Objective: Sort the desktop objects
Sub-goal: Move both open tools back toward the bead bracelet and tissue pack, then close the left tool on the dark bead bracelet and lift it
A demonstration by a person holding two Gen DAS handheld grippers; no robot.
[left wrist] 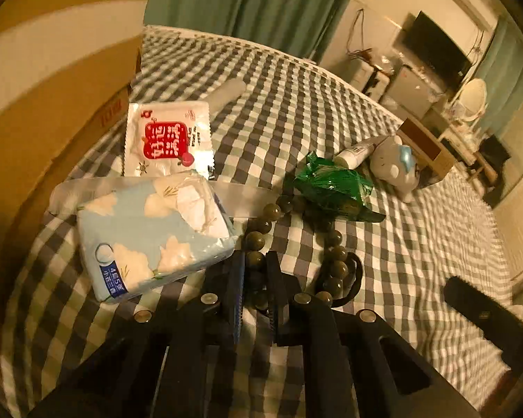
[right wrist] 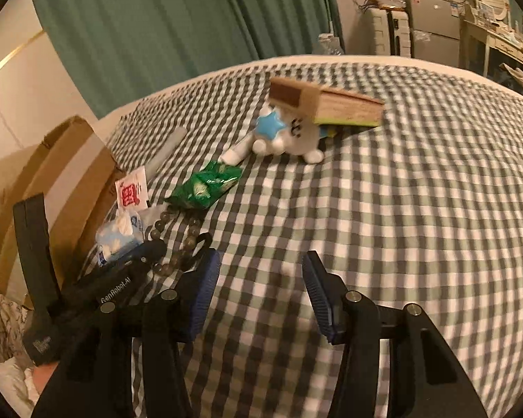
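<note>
Left hand-held gripper (left wrist: 256, 278) is pinching the bead bracelet (left wrist: 331, 271) on the bed (left wrist: 401, 244) directly beneath it, right hand-held gripper (right wrist: 261, 289) is hovering half-open and empty; round beads are risking slipping out.

Background's just green curtains (right wrist: 177, 28) behind the checkered bed (right wrist: 401, 209), plus a dark TV (left wrist: 432, 48) and a white round-backed chair (left wrist: 472, 97) off across the room.
</note>
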